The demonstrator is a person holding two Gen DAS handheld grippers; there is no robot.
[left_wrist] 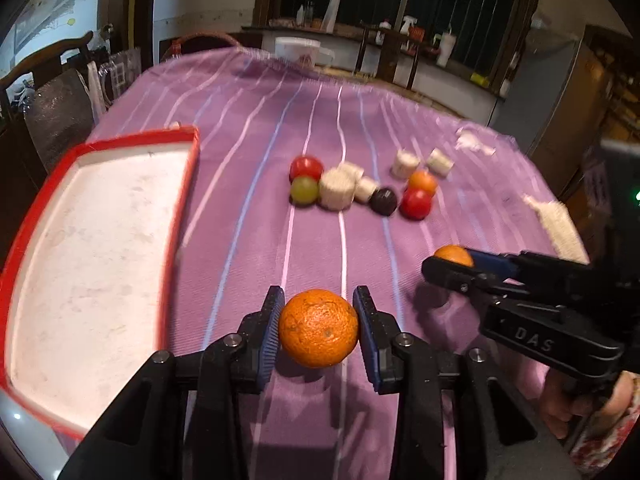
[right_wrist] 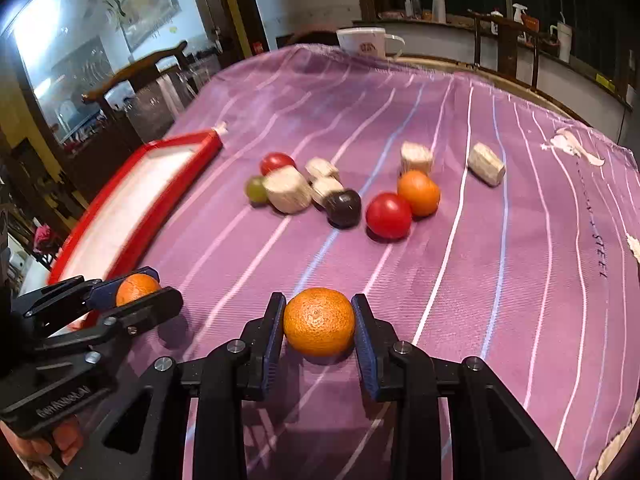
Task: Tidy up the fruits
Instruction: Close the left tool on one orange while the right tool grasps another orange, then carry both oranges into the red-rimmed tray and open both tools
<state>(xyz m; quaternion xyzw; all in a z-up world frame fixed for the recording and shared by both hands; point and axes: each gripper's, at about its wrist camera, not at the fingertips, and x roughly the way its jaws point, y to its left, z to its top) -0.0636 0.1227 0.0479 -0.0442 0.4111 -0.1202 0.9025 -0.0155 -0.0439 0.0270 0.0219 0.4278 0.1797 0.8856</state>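
Note:
My left gripper (left_wrist: 319, 326) is shut on an orange (left_wrist: 318, 327), held just above the purple striped cloth (left_wrist: 320, 128). My right gripper (right_wrist: 319, 322) is shut on a second orange (right_wrist: 319, 321). Each gripper shows in the other's view: the right one (left_wrist: 452, 264) to the right, the left one (right_wrist: 138, 292) to the left beside the red-rimmed white tray (left_wrist: 92, 264). Farther out lie two red tomatoes (right_wrist: 388, 215), a small orange fruit (right_wrist: 419, 193), a dark plum (right_wrist: 343, 208) and a green grape (right_wrist: 256, 189).
Several white cork-like cylinders (right_wrist: 287, 189) lie among the fruit. A white cup (right_wrist: 362, 42) stands at the table's far edge. Chairs (right_wrist: 132, 76) stand at the left. The tray (right_wrist: 132, 196) also shows in the right wrist view.

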